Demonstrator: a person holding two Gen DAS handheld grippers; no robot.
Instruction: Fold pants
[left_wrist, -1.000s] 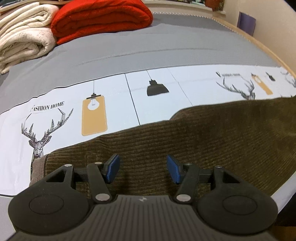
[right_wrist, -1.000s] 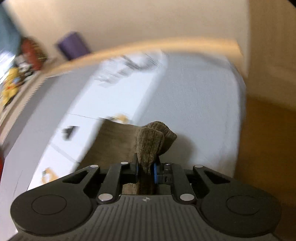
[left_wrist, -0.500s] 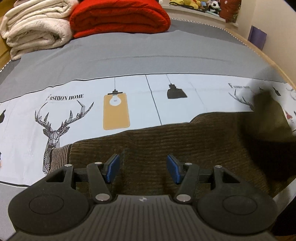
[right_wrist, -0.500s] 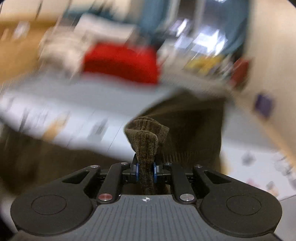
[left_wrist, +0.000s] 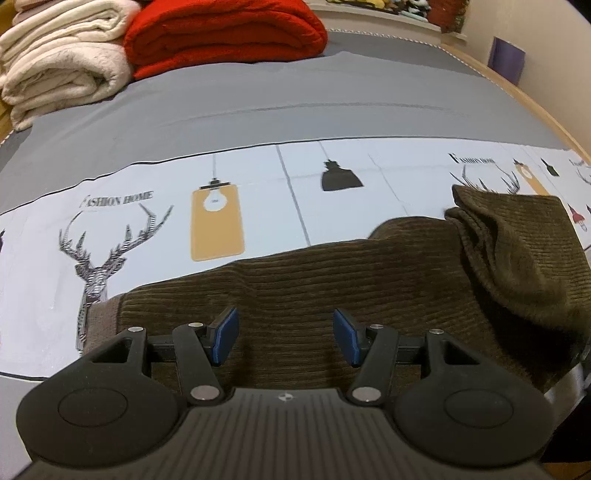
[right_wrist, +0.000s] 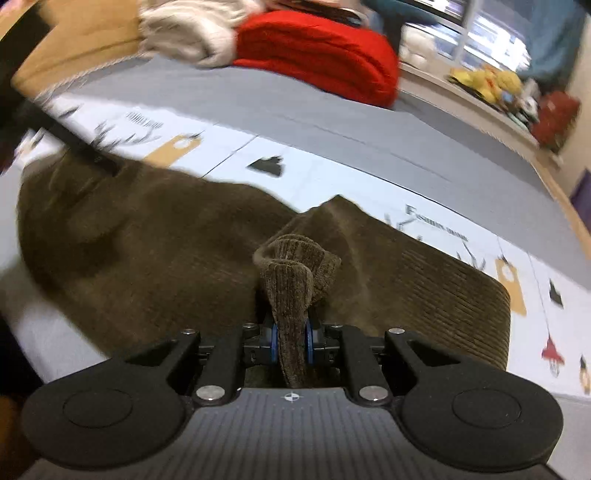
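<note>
Brown corduroy pants (left_wrist: 332, 280) lie across the printed white band of the bed. My left gripper (left_wrist: 284, 336) is open and empty, low over the pants near their waistband end at the left. My right gripper (right_wrist: 290, 341) is shut on a bunched leg end of the pants (right_wrist: 291, 280) and holds it up over the spread fabric (right_wrist: 129, 240). In the left wrist view that lifted leg end (left_wrist: 517, 251) hangs folded over at the right.
A red blanket (left_wrist: 221, 33) and a folded cream blanket (left_wrist: 62, 62) sit at the far side of the grey bed cover (left_wrist: 295, 107). The wooden bed edge (left_wrist: 535, 99) runs along the right. Soft toys (right_wrist: 487, 81) line a shelf beyond.
My right gripper has swung the held leg end from the right side of the bed leftward over the pants. The folded-over leg has come into the left wrist view. The left gripper stays open.
</note>
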